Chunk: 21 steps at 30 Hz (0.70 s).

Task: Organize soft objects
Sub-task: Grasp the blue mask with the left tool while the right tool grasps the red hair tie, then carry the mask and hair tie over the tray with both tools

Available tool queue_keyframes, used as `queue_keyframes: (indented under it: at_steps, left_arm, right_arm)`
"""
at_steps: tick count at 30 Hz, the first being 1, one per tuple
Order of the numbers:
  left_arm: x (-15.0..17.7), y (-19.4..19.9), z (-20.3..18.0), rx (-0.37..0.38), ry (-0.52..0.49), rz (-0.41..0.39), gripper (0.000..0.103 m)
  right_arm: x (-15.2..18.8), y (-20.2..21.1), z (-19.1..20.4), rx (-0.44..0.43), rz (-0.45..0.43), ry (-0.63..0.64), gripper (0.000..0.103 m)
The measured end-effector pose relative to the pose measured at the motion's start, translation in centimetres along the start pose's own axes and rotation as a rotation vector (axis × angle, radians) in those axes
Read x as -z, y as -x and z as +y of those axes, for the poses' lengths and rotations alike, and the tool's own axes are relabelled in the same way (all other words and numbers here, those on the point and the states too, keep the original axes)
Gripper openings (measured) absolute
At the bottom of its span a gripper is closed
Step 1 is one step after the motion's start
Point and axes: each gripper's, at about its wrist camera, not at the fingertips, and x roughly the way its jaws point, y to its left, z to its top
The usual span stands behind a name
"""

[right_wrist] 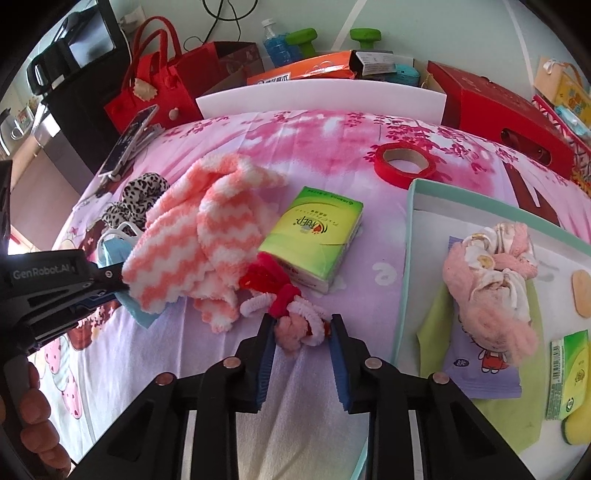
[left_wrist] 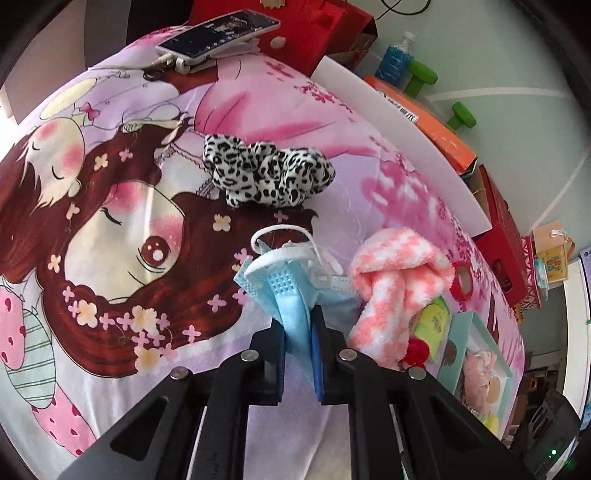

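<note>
Left gripper (left_wrist: 297,338): pads pinched on a pale blue pleated face mask (left_wrist: 291,288), lifted just above the cartoon-print bedsheet (left_wrist: 122,229).
Right gripper (right_wrist: 301,341): jaws narrow around a fluffy pink-and-white hair tie with red trim (right_wrist: 295,317); firm contact unclear.
Beside the mask: one pink-and-white zigzag fleece cloth (right_wrist: 199,243), touching it.
In the way: that cloth and one green tissue pack (right_wrist: 314,236) just behind the hair tie.
Right: one mint-rimmed white tray (right_wrist: 413,206) holding a pink plush bundle (right_wrist: 491,280).
Farther: one leopard-print scrunchie (left_wrist: 266,170), one red tape roll (right_wrist: 402,162), one phone (left_wrist: 218,33).
</note>
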Motion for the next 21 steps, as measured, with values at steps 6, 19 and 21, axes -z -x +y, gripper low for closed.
queue_keyframes:
  at_steps: [6,19,21]
  left_arm:
    - [-0.2,1.6,0.1,0.015,0.002,-0.042,0.011]
    - [-1.0,8.0,-0.3,0.059,-0.009,-0.223,0.011]
    - [-1.0,8.9,-0.5,0.072,-0.011,-0.244,0.011]
  right_arm:
    - [-0.3,1.5,-0.2,-0.022,-0.038,-0.010,0.026]
    - [-1.0,5.6,-0.4,-0.042,-0.146,-0.018,0.026]
    - [-1.1,6.2,-0.5,-0.043,-0.157,-0.018,0.026]
